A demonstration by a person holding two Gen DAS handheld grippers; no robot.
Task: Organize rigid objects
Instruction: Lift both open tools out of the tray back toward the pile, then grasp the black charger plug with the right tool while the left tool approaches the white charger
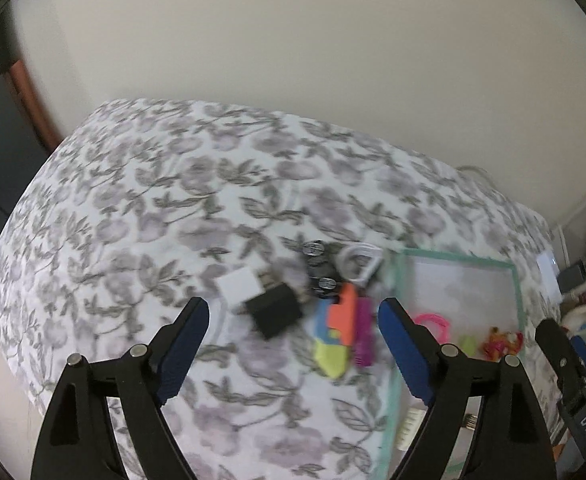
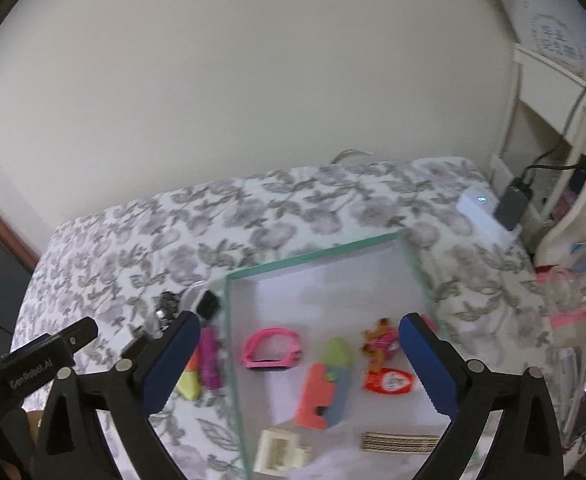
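Note:
My left gripper [image 1: 293,312] is open and empty above a pile on the floral cloth: a black plug adapter [image 1: 275,310], a white cube charger [image 1: 239,285], an orange, blue and yellow toy [image 1: 335,334], a purple comb [image 1: 363,330], a white ring [image 1: 359,266] and dark round caps [image 1: 319,268]. My right gripper [image 2: 295,340] is open and empty above a glass tray [image 2: 313,254]. The tray holds a pink bracelet [image 2: 271,349], an orange and blue toy [image 2: 325,384], a red tag [image 2: 389,381], a small figure [image 2: 379,338], a cream frame [image 2: 279,451] and a striped strip [image 2: 399,440].
The floral cloth [image 1: 153,200] covers the table, which ends at a plain wall. A white box [image 2: 479,210] and a dark charger [image 2: 511,204] sit at the table's far right corner. A cluttered shelf [image 2: 581,280] stands to the right.

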